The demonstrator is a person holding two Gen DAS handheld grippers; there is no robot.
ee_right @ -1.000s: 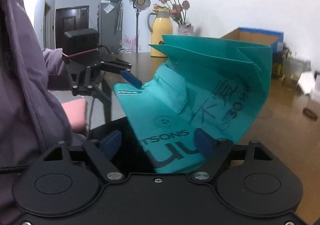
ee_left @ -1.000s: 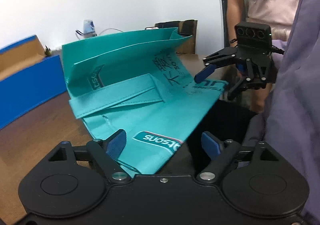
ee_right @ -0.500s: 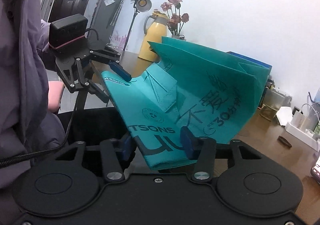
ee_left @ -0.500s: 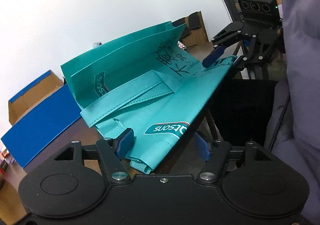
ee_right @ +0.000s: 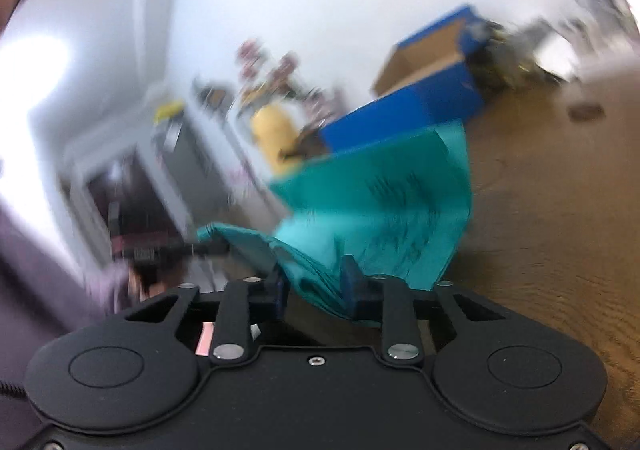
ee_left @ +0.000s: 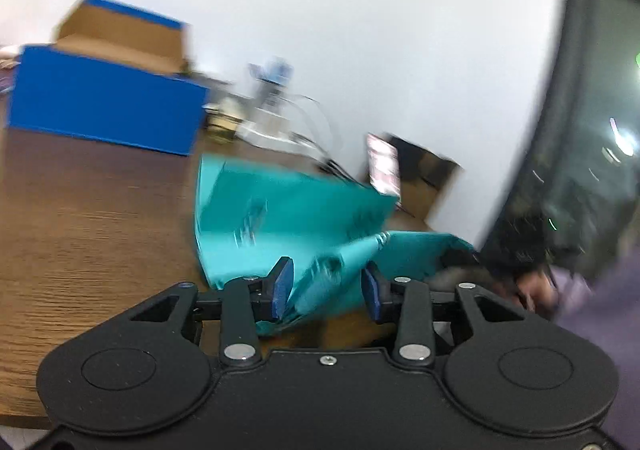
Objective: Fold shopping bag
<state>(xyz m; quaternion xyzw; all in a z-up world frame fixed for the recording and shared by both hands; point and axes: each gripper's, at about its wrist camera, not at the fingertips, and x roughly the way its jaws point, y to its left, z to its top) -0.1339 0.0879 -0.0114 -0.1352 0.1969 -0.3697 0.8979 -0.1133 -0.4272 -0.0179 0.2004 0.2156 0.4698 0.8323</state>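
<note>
Two low wrist views, shared bag (ee_left: 288, 217)

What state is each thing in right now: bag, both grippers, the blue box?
teal shopping bag: partly folded, far part on the table, near edge between both grippers' fingers.
left gripper: jaws apart, fabric between; grip unclear.
right gripper: jaws apart, fabric bunched between; grip unclear.
blue box: top flaps open.
</note>
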